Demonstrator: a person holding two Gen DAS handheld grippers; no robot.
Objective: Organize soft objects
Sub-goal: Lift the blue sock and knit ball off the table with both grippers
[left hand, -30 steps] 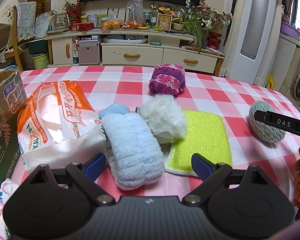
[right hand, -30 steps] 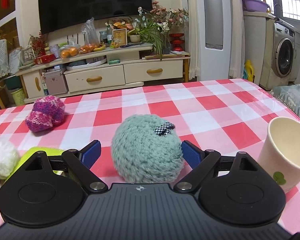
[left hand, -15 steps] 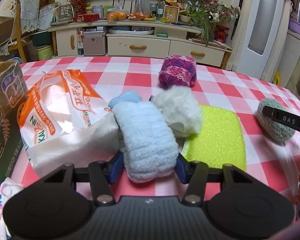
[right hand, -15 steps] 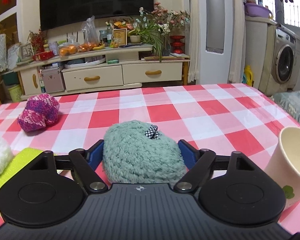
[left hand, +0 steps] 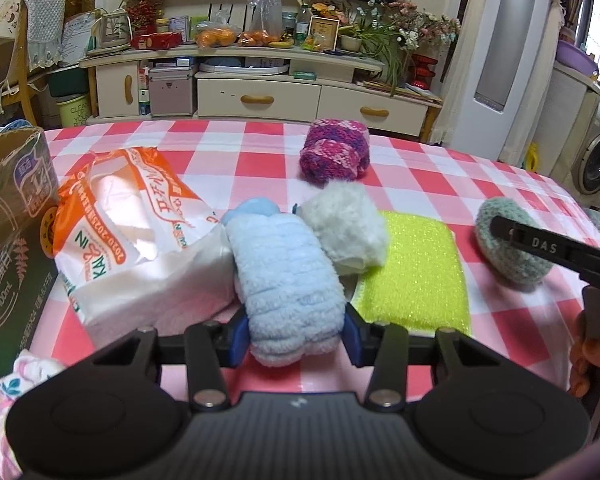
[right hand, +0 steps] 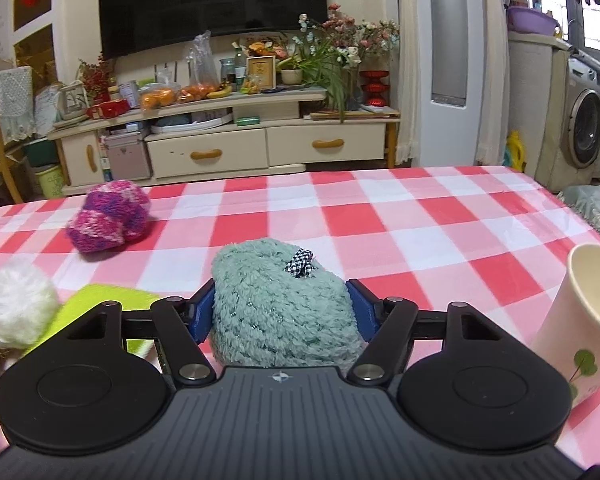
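While tissue pack (left hand: pixel 140 248) flanks it, left gripper (left hand: pixel 292 330) clamps blue towel (left hand: pixel 288 280).

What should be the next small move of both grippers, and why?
Probably lift both straight up a little. The left gripper is shut on the blue towel, the right gripper on the green ball; both things appear to rest on the table.

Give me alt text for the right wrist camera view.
The right gripper is shut on a fuzzy teal ball on a red-checked tablecloth. A paper cup stands at right; a purple knitted roll lies behind left.
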